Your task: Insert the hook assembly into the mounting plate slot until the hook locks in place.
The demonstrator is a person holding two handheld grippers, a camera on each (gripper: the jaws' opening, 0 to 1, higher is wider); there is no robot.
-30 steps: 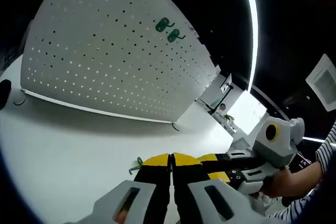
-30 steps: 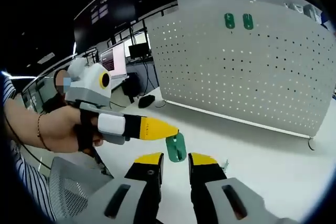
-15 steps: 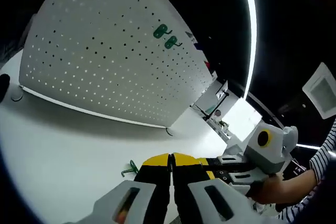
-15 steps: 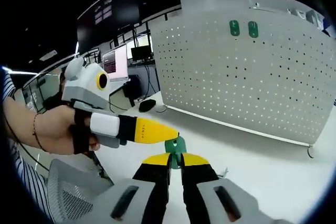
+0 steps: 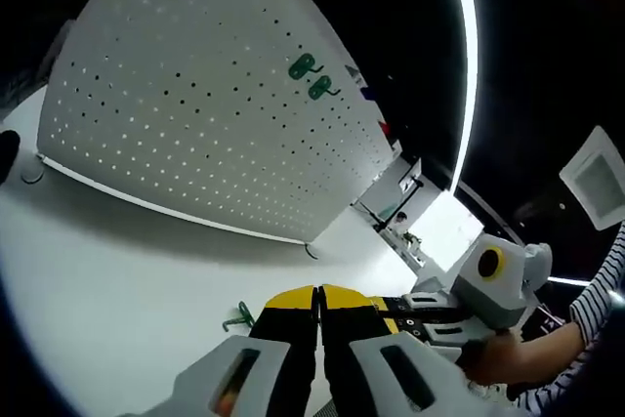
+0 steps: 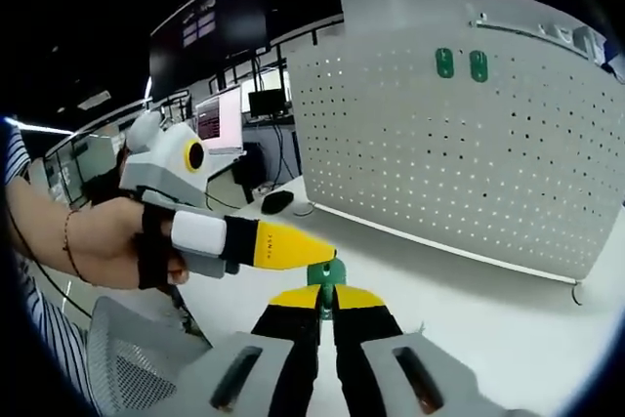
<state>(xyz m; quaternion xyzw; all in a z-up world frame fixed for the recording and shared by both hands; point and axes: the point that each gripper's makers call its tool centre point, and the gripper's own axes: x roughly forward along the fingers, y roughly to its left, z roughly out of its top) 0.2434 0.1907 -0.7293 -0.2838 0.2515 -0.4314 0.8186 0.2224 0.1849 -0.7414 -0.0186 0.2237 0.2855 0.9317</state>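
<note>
Holding the left gripper (image 6: 293, 246) in your left hand (image 6: 103, 241), you have it reaching in from the left of the right gripper view, its yellow-tipped jaws drawn together to a point with nothing visible between them. That tip sits just above and beside the green hook (image 6: 326, 273), which stands upright between the yellow tips of your right gripper (image 6: 327, 298); those jaws are closed onto the hook's lower part, so only its upper plate shows above them. Further right and well beyond, the white pegboard (image 6: 508, 173) stands upright on the white table (image 6: 488, 310), and two mounted green hooks (image 6: 461, 63) sit side by side near its top edge.

In the left gripper view, the pegboard (image 5: 186, 114) fills the upper left, with the two mounted hooks (image 5: 311, 77) high on it. Low on the table (image 5: 107, 280), a spare green hook (image 5: 238, 318) lies flat just left of your left gripper's (image 5: 319, 297) tips, apart from them. Those tips meet along the centre line, pressed together and empty. To the right, your right gripper (image 5: 415, 314) comes in sideways, its jaw tips hidden behind the left one's yellow pads, so the held hook cannot be made out here. Your right hand (image 5: 508, 363) grips it at the far right.
</note>
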